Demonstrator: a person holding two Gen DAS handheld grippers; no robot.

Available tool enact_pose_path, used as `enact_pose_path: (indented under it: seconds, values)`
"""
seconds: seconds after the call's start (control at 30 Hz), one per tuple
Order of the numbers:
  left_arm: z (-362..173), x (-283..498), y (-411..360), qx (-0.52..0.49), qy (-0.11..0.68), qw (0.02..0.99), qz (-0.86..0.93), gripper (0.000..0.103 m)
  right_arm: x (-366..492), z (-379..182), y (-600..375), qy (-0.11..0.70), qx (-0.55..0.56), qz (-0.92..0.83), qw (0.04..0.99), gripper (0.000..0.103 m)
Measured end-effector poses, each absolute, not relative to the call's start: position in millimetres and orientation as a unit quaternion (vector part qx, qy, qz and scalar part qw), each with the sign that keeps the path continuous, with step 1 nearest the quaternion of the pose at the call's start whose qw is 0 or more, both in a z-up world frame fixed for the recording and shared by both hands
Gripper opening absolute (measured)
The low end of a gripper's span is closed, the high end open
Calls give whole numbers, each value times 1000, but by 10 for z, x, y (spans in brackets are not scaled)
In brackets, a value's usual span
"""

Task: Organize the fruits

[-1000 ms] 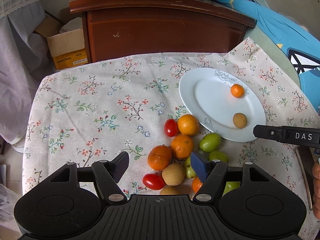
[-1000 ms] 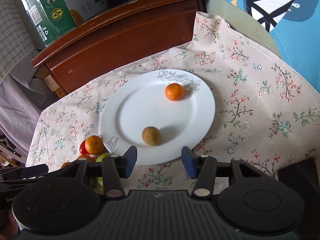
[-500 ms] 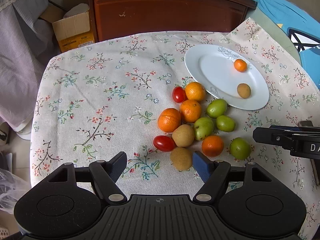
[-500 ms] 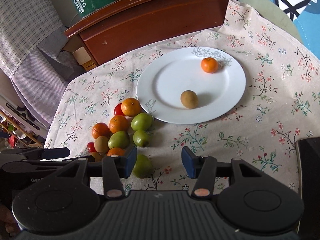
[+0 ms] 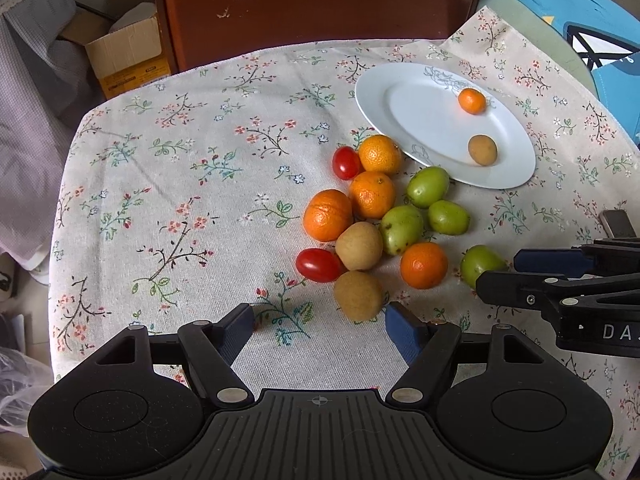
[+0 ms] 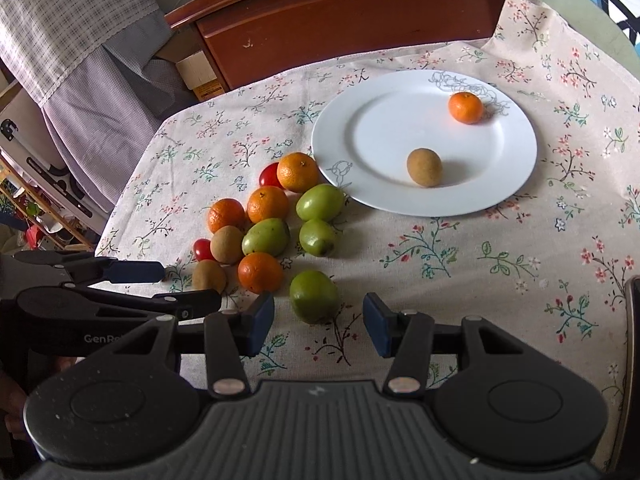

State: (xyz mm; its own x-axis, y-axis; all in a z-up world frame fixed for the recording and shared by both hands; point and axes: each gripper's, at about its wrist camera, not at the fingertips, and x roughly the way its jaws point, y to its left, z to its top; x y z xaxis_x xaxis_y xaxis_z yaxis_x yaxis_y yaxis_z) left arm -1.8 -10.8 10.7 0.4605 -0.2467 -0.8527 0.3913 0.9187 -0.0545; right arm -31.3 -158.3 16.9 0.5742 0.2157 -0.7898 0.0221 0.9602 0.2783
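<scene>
Fruits point(image 5: 372, 216) lie bunched at mid-frame in the left wrist view, on a flowered cloth point(image 5: 192, 184) that covers the desk. Left of the heap the cloth is bare out to its rounded edge, and a wide bare strip runs along the right side of the right wrist view. A dark wooden cabinet point(image 5: 312, 4) stands close behind the far edge, with a cardboard box point(image 5: 124, 56) at upper left.

In the upper right a white plate point(image 5: 424, 120) holds one small orange point(image 5: 472, 101) and one brown fruit point(image 5: 482, 149), well apart. The heap touches its near rim: oranges, green fruits, brown ones and two red tomatoes.

The left gripper point(image 5: 320, 330) has its fingers spread, empty, a brown fruit point(image 5: 359, 295) just ahead of its right fingertip. The right gripper point(image 6: 319, 322) is likewise spread, with a lone green fruit point(image 6: 314, 296) just ahead between the tips.
</scene>
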Motion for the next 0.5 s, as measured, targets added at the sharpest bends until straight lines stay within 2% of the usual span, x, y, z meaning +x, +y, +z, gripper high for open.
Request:
enact_pose_path:
  seconds: [0.23, 0.33, 0.4, 0.47, 0.5]
  values:
    - [94, -51, -170, 72, 477, 852, -205, 69, -287, 163, -1540, 456, 121, 63, 879, 51]
    - [92, -51, -186, 68, 474, 852, -209, 59, -275, 145, -1542, 459, 122, 63, 878, 48]
    - [92, -53, -204, 73, 471, 854, -207, 55, -267, 132, -1545, 460, 122, 62, 877, 48]
    - [95, -60, -221, 80, 465, 857, -207, 45, -261, 123, -1548, 460, 121, 60, 877, 48]
    - [96, -59, -226, 81, 464, 857, -208, 43, -254, 114, -1550, 461, 121, 59, 877, 47]
